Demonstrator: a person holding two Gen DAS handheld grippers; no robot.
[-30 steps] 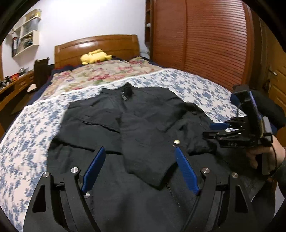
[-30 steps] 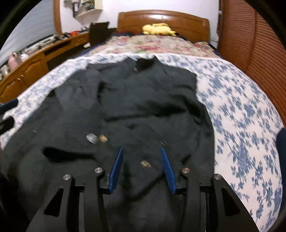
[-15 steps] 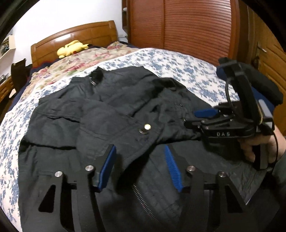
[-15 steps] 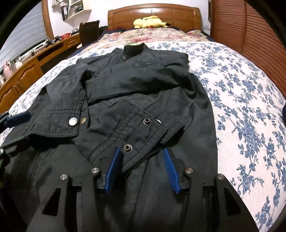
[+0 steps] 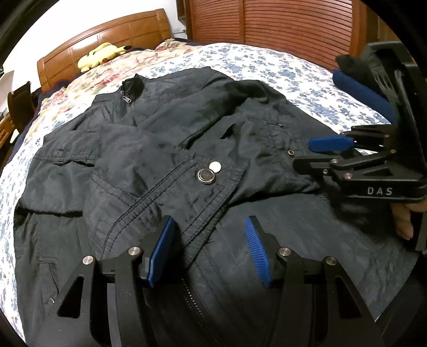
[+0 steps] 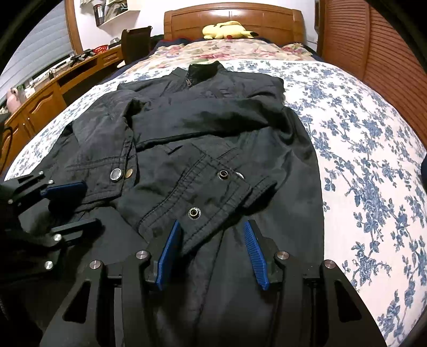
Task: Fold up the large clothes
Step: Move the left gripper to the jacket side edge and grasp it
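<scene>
With both sleeves already crossed over the chest, the black jacket [image 6: 213, 138] lies face-up along the floral bed [image 6: 373, 160], collar toward the headboard [image 6: 234, 16]. Left gripper [image 5: 209, 249] hangs low over the left cuff [image 5: 186, 186]; its fingers have just been closing, yet they stand apart with the cuff's edge between them and no pad visibly pressing. Right gripper [image 6: 213, 253] sits the same way at the right cuff [image 6: 210, 197], fingers spread, the cuff corner lying between them unpinched. In the left view, the person's hand [image 5: 403, 219] shows under the right tool.

The step in hand looks like tidying the sleeves before the body fold. Next, probably, each tool either nips its cuff to straighten it or shifts down to the hem, out of sight below the cameras, to carry it up toward the collar. Slippery shell fabric may slide, so a firm, even pinch on both sides matters.
</scene>
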